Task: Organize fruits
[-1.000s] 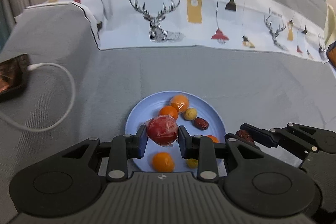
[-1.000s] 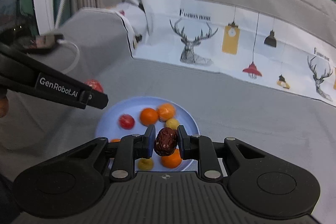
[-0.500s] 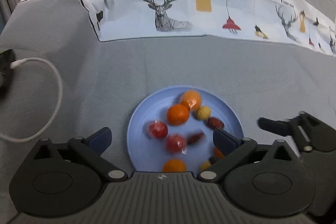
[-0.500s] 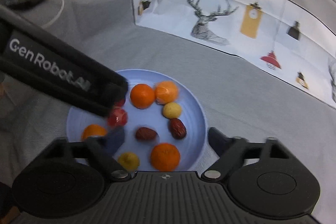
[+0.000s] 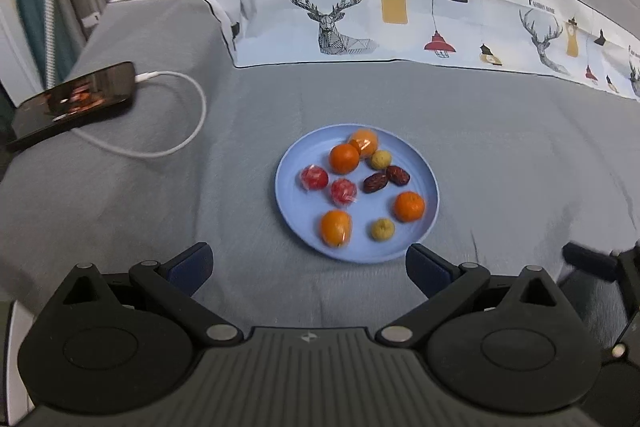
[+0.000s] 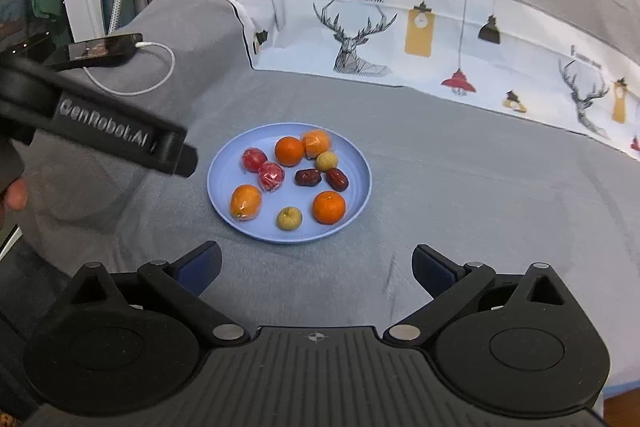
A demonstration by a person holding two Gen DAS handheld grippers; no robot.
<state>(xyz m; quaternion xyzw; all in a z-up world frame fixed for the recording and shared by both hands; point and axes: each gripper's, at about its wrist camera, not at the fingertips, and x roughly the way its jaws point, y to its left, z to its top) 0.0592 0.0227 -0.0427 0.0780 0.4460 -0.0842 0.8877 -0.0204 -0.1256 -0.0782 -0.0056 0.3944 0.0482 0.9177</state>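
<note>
the left gripper (image 5: 308,263) has its jaws spread wide with nothing between the blue pads, only grey cloth. the right gripper (image 6: 316,265) is the same, its jaws having just been opening, empty and clear of the plate's near edge. all the fruits lie on a round, smooth, pale blue plate (image 5: 292,203) set on a soft grey bedspread (image 5: 500,155): four glossy oranges (image 5: 344,158), some in clear film, two red fruits (image 5: 343,191) in crinkled wrap side by side, two wrinkled dark jujubes (image 5: 376,182) touching, and two small dull yellow round fruits (image 5: 382,229). a dark phone (image 5: 84,98) with a looping white cable (image 5: 188,131) rests to the left.
</note>
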